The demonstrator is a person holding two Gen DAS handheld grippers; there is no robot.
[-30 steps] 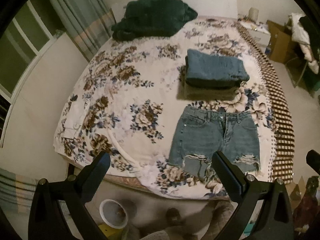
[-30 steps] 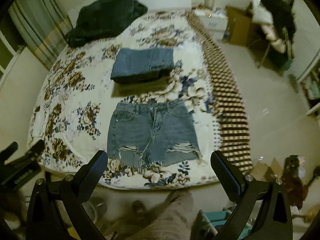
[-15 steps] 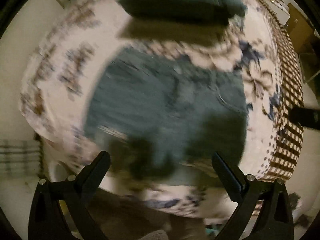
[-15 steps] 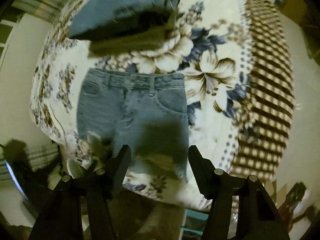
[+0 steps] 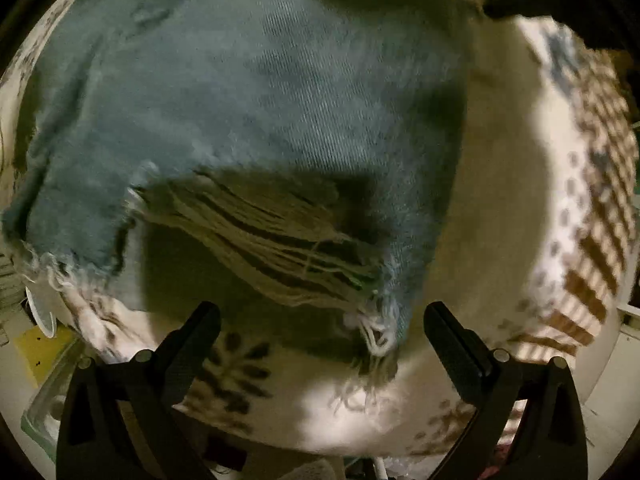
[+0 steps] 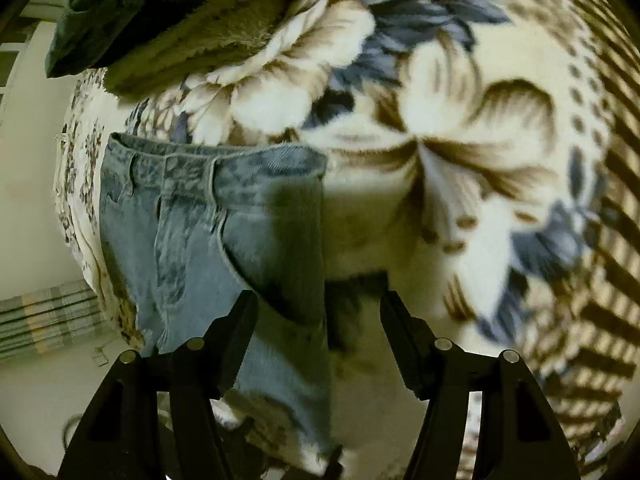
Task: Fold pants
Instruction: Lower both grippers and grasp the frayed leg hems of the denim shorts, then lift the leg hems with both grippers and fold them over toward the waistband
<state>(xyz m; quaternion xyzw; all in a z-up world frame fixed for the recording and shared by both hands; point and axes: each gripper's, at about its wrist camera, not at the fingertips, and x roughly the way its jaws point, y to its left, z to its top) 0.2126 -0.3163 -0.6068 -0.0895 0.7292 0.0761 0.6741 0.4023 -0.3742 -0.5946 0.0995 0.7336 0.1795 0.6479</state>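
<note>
Shorts (image 5: 248,92) are lying flat on a bed (image 6: 460,168) under a floral blanket, frayed hem toward the bed's near edge, with folded clothes (image 6: 168,28) sitting beyond the waistband. The left claw (image 5: 320,320) is hovering wide open just above the torn hem, gripping nothing. The right claw (image 6: 318,308) is hanging partly open over the shorts' side edge below the waistband, holding nothing. No writing is showing legibly.
</note>
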